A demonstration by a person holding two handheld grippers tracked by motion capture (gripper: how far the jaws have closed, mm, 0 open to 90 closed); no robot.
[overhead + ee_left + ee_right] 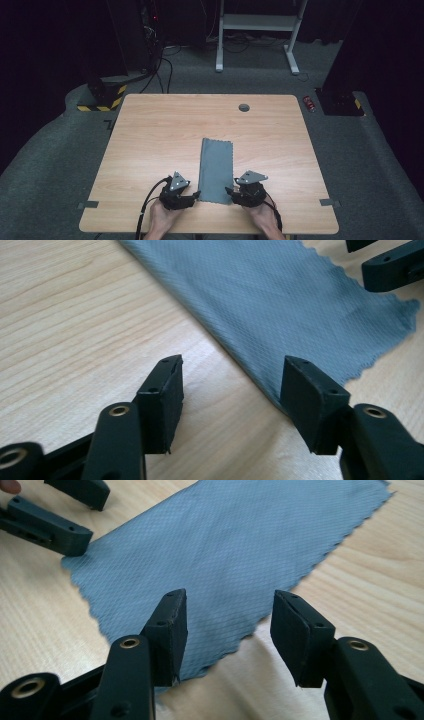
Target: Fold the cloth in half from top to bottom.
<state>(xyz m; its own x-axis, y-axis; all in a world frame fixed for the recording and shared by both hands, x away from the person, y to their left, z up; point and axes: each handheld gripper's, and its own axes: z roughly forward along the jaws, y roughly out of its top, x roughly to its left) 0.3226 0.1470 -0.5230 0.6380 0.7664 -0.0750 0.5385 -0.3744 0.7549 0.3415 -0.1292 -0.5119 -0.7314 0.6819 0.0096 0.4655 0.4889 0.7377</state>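
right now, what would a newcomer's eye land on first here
A grey cloth lies flat as a long strip in the middle of the wooden table, its near end at the front edge. The left tongs and right tongs flank that end, both open, with nothing gripped.

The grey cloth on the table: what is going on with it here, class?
A person holds a gripper in each hand at the near corners of the grey cloth, which lies flat, folded into a long strip, on the wooden table. The left gripper and the right gripper both have their jaws open, and neither pinches the cloth.
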